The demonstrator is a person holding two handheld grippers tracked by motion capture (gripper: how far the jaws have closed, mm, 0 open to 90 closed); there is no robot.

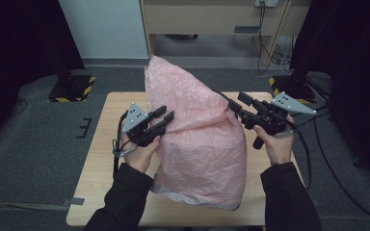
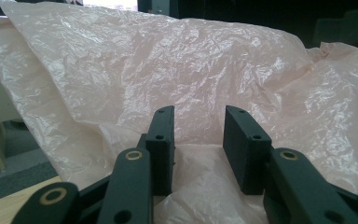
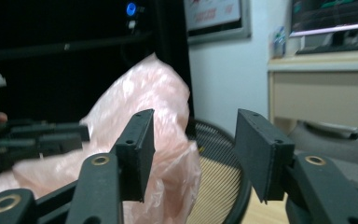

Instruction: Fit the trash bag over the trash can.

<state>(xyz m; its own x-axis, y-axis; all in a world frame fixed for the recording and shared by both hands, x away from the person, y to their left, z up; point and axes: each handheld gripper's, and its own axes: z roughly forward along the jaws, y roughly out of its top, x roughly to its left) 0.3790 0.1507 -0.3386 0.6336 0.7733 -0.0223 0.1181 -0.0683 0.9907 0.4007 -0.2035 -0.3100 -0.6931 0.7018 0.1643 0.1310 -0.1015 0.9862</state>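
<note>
One wooden table, grey carpet; both hand-held grippers gape empty beside pink bag.

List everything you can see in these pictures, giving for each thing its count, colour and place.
plastic bag: one, pale pink, crinkled, standing in the table's middle between both grippers
table: one, light wood, on grey carpet
fan-like grille: one, dark rim, behind the bag in the right gripper view
hazard-striped bases: two, black and yellow, on the floor beyond the table's far corners
left gripper: one, black, jaws open at the bag's left side
right gripper: one, black, jaws open at the bag's upper right
sleeves: two, black, bottom edge
</note>
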